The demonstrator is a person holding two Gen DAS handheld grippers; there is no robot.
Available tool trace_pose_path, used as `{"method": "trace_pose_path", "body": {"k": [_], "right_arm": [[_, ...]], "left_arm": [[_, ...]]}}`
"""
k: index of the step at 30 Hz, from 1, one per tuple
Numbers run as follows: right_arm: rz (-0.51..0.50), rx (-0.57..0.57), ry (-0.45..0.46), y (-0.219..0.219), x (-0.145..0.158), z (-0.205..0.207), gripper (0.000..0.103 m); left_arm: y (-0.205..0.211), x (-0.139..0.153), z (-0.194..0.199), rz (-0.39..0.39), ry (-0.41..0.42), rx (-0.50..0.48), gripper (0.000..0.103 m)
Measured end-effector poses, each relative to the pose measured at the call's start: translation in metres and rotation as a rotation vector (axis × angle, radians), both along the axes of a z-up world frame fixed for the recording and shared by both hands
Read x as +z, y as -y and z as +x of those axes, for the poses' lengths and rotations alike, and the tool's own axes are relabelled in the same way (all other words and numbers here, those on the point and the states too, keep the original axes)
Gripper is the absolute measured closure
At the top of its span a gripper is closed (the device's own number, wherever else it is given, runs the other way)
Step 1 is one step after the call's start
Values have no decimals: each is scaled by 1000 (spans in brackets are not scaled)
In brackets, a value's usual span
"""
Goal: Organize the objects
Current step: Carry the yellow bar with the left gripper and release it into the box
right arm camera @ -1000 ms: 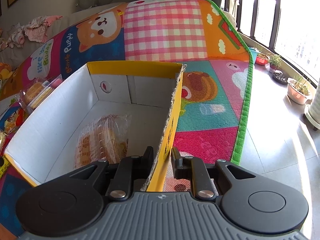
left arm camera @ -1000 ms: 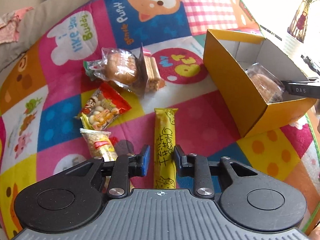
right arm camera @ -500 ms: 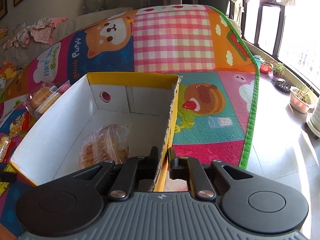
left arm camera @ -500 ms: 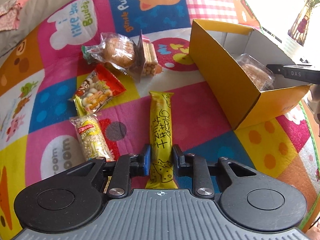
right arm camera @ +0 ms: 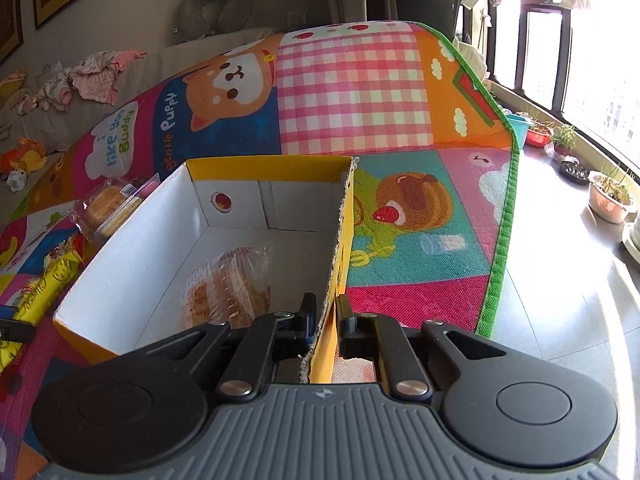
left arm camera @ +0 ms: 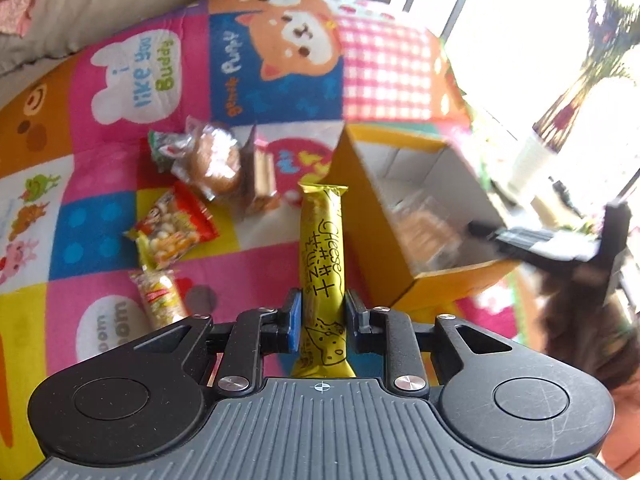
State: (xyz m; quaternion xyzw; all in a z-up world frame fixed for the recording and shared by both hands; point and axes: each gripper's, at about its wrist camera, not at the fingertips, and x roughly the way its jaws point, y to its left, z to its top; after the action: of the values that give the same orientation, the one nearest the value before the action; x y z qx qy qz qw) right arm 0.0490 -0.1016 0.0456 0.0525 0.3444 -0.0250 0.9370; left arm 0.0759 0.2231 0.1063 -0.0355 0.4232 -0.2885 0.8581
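My left gripper [left arm camera: 322, 314] is shut on a long yellow cheese snack stick [left arm camera: 322, 248], lifted off the colourful play mat and pointing away from me. The stick's far end hangs beside the yellow cardboard box [left arm camera: 372, 216]. The same stick [right arm camera: 48, 284] shows at the left edge of the right wrist view. My right gripper [right arm camera: 324, 316] is shut on the box's right wall [right arm camera: 340, 248]. Inside the box lies a clear pack of pastries [right arm camera: 230, 284].
On the mat left of the box lie a wrapped bun [left arm camera: 208, 160], a biscuit pack [left arm camera: 262, 176], a red snack bag [left arm camera: 172, 232] and a small cereal bar [left arm camera: 160, 300]. A sofa with clothes [right arm camera: 92, 76] stands behind. Potted plants [right arm camera: 612, 196] line the window floor.
My left gripper closed on the yellow stick and lifted it off the mat, tilting upward. My right gripper tightened on the box wall and stayed in place.
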Motion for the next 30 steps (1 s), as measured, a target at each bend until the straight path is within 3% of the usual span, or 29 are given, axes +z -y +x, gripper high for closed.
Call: {"method": "trace_pose_path", "body": {"k": [5,9,18,30], "right_arm": [[12,-12,-4,-1,-7,2,93],[22,-15,-1,1,-7,2,93],[15,-13,5,1,-6,1,93],[15,-12,2,0,-7,2,93]], "left_arm": [[17,75,-3,-98,126,-50,78],[44,97,15,-169,112,-50,78],[96,68,47,-139,35,-42,77],[92,59,56,-172,1,-26,79]]}}
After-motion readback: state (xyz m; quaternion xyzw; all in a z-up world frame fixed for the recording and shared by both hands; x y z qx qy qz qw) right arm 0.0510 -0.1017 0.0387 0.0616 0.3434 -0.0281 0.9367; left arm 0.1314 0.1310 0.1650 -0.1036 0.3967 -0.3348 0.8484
